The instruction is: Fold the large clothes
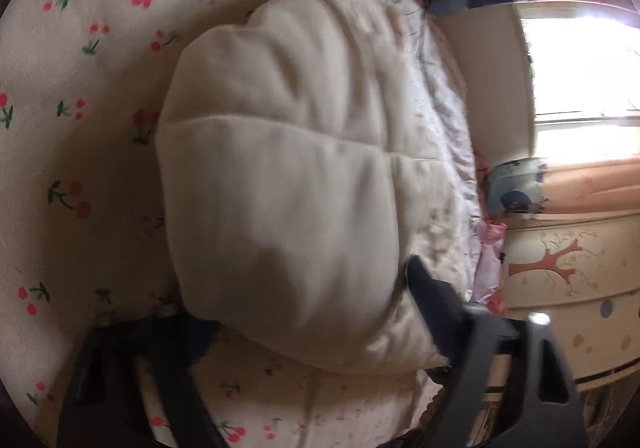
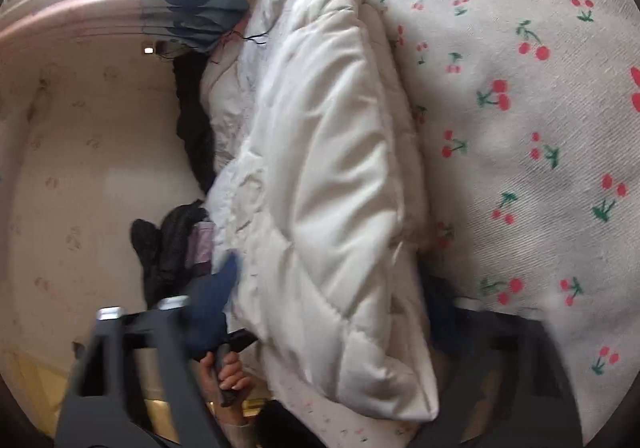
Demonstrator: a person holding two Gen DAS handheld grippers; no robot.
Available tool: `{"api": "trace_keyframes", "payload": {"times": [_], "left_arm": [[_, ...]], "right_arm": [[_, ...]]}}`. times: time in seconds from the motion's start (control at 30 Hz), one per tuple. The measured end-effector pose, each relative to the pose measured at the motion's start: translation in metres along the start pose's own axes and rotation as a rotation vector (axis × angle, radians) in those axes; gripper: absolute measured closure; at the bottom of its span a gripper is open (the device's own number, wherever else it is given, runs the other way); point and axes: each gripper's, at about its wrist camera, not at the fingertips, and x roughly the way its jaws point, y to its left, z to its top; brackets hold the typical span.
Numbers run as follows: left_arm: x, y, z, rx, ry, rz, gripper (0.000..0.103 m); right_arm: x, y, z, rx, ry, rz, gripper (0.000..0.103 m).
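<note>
Cream padded jacket (image 1: 288, 175) is spanned by both spread, released tongs, left (image 1: 280, 312) and right (image 2: 332, 312), on cherry-print bed (image 1: 60, 151).

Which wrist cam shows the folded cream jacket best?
Left wrist: the cream jacket fills the centre, broad face and seam visible on the cherry-print sheet. Right wrist shows it edge-on, quilted, partly blurred.
</note>
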Motion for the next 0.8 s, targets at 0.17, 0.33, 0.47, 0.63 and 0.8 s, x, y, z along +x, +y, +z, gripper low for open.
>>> {"api": "trace_keyframes", "payload": {"times": [0.17, 0.33, 0.47, 0.63, 0.8], "left_arm": [[-0.016, -0.026, -0.008, 0.072, -0.016, -0.031, 0.061], [-0.052, -0.067, -0.034, 0.175, -0.016, -0.102, 0.067], [-0.067, -0.065, -0.073, 0.220, 0.032, -0.091, 0.066], [-0.056, -0.010, -0.098, 0.130, 0.151, 0.009, 0.050], [-0.146, -0.021, -0.113, 0.239, -0.142, 0.181, 0.032]], "right_arm": [[-0.011, 0.035, -0.008, -0.115, -0.064, 0.041, 0.071], [-0.054, 0.088, -0.032, -0.239, -0.106, 0.083, 0.074], [-0.092, 0.075, -0.073, -0.282, -0.102, 0.013, 0.074], [-0.108, -0.019, -0.092, -0.037, -0.030, -0.099, 0.056], [-0.170, 0.047, -0.105, -0.275, -0.289, -0.236, 0.049]]}}
